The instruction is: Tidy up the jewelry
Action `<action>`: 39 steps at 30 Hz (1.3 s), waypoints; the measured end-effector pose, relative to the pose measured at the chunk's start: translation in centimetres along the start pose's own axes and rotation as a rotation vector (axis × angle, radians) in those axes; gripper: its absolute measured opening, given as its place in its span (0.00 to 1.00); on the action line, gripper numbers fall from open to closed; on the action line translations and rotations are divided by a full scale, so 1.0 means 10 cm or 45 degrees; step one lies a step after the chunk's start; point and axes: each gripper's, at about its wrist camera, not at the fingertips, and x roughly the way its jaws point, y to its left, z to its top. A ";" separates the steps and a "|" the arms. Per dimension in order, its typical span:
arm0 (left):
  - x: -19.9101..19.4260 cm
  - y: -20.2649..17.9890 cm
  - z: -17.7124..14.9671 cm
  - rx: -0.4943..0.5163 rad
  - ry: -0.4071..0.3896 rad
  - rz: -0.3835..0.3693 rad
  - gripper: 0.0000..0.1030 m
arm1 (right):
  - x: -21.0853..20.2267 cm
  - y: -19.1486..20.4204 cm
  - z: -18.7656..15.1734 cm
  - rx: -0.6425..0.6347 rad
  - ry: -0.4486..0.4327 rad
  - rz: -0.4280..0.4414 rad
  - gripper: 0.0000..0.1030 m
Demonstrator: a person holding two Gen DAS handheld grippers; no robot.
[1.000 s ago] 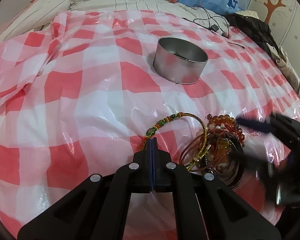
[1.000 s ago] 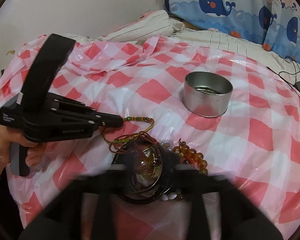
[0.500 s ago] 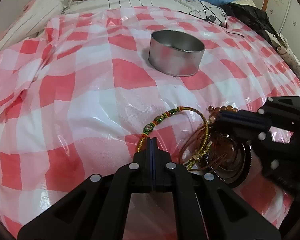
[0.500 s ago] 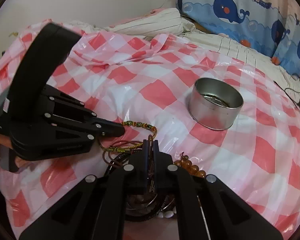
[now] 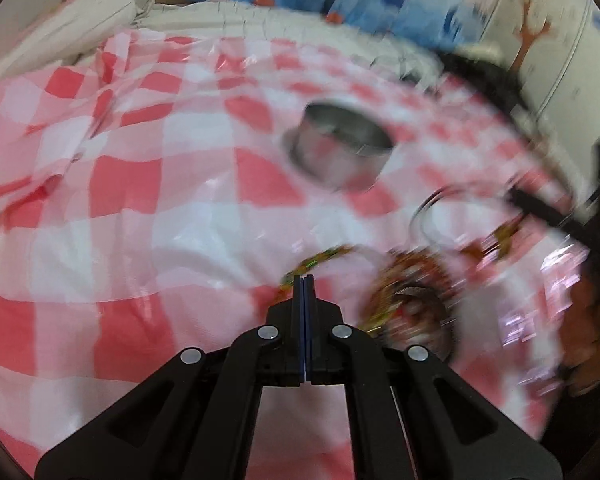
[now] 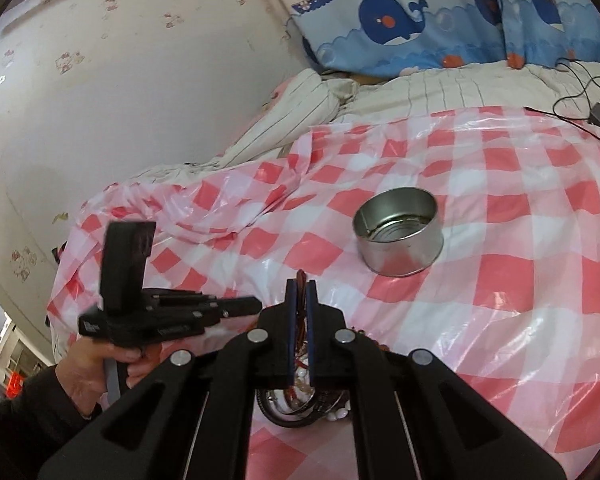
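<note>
My right gripper [image 6: 300,285] is shut on thin brown cord bracelets [image 6: 300,277], lifted above the tangled jewelry pile [image 6: 300,408]. In the blurred left wrist view the right gripper [image 5: 518,197] comes in from the right with a thin loop [image 5: 430,216] hanging from it over the pile [image 5: 412,304]. My left gripper [image 5: 303,280] is shut, its tip down at the end of a green and yellow beaded cord [image 5: 320,257]; whether it pinches the cord does not show. From the right wrist the left gripper [image 6: 242,306] is held by a hand [image 6: 96,364]. The open round tin [image 6: 400,236] stands farther back.
A red and white checked plastic sheet [image 6: 500,280] covers the bed. A striped blanket [image 6: 300,104] and whale-print pillows [image 6: 440,20] lie behind it, and black cables [image 6: 580,96] at the far right. A wall [image 6: 120,80] runs along the left.
The right gripper closed on the brown cords in the pile, then rose and tilted, drawing them up. The left gripper stayed shut at the beaded cord.
</note>
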 end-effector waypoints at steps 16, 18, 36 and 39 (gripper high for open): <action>-0.08 -0.06 -0.02 0.041 -0.036 -0.060 0.02 | 0.01 0.00 -0.05 0.014 -0.006 0.002 0.05; -0.22 -0.03 0.02 -0.005 -0.110 -0.140 0.03 | -0.02 -0.03 -0.03 0.035 -0.025 0.006 0.05; 0.05 -0.26 1.01 -0.015 -0.283 -0.175 0.03 | -0.06 -0.37 0.51 0.140 -0.180 -0.109 0.05; 0.24 -0.32 1.15 0.005 -0.274 -0.155 0.03 | 0.03 -0.43 0.65 0.112 -0.178 -0.130 0.05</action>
